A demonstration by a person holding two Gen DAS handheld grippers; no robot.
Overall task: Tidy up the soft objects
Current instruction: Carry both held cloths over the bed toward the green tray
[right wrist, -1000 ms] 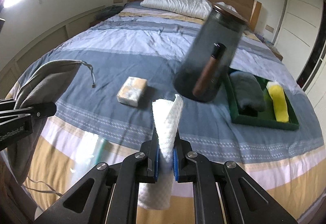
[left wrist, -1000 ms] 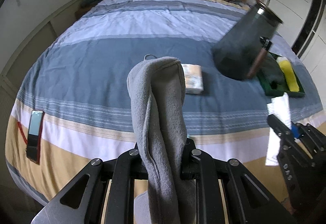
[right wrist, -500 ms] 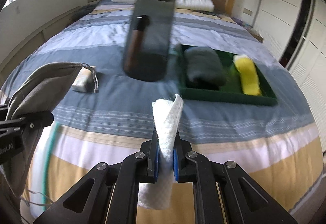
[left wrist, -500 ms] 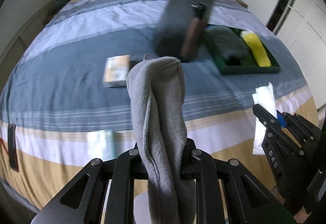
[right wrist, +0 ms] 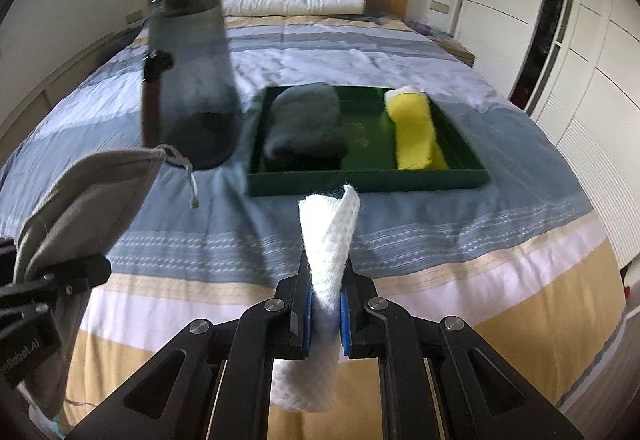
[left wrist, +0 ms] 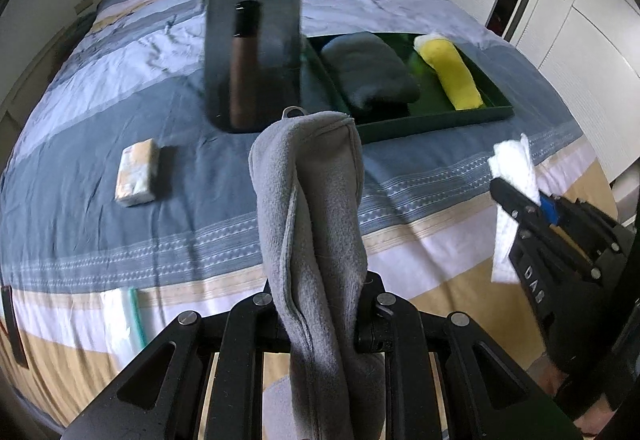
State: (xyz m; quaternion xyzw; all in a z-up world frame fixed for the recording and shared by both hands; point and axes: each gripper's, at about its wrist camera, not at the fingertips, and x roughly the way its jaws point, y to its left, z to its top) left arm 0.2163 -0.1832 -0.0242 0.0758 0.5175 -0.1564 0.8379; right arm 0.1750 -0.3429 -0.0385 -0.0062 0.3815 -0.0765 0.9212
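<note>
Carrying step: the left hand-held gripper (left wrist: 320,324) is clamped on a grey fleece cloth (left wrist: 312,200), the right hand-held gripper (right wrist: 325,314) on a white waffle cloth (right wrist: 330,240), both above the bed's (right wrist: 440,224) foot. Next, probably: lower each into the green tray's (right wrist: 360,184) free middle, between the dark folded cloth (right wrist: 306,124) and the yellow roll (right wrist: 414,132).

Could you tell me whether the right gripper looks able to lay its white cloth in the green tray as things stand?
Probably yes: the right gripper, shut on the white cloth, faces the green tray across bare bedspread, and a bare strip lies between the grey towel and yellow cloth.
</note>
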